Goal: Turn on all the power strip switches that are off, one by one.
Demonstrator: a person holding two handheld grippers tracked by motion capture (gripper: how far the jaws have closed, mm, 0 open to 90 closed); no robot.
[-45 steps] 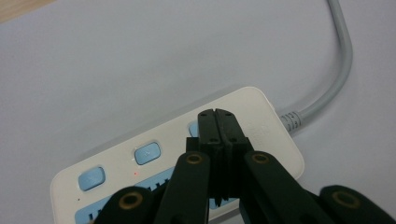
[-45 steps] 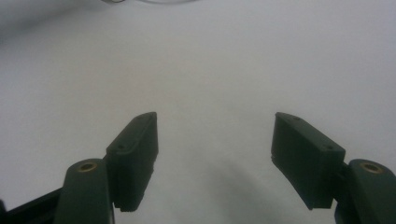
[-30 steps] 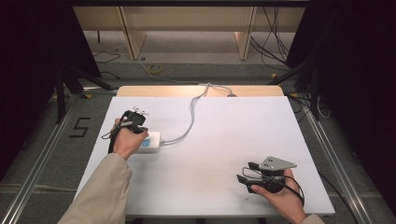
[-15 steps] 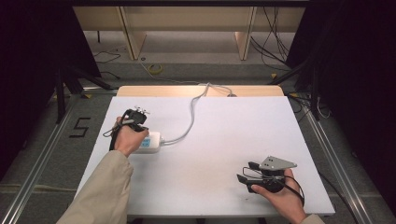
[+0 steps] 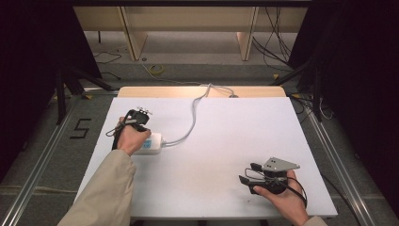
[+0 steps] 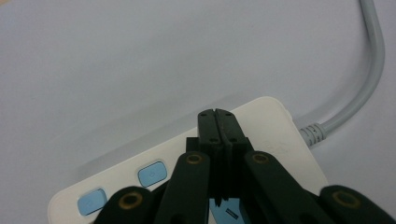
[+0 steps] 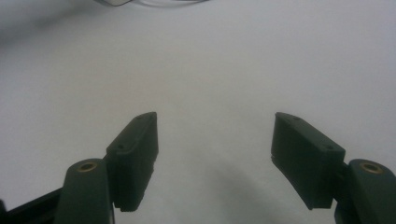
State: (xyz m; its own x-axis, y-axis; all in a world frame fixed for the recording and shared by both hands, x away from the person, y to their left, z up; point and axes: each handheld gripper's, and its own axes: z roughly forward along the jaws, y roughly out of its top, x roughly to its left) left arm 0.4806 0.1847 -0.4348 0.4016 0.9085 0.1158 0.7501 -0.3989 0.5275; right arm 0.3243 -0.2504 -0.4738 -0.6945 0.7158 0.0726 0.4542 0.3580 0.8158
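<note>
A white power strip point(image 5: 154, 141) lies on the left of the white table point(image 5: 221, 136), and its grey cable point(image 5: 190, 120) runs off toward the far edge. My left gripper point(image 6: 217, 114) is shut with nothing between its jaws. It points down over the top of the strip point(image 6: 275, 135), near its cable end. Whether the tips touch the strip I cannot tell. Two blue switches point(image 6: 152, 172) sit further along the strip. My right gripper point(image 5: 249, 173) rests low at the front right, open and empty over bare table point(image 7: 215, 154).
The table's far edge shows a wooden strip point(image 5: 188, 91). Beyond it are a floor with loose cables point(image 5: 157, 69) and wooden legs point(image 5: 134, 37). A metal rail point(image 5: 42, 155) runs along the left side, and dark curtains hang on both sides.
</note>
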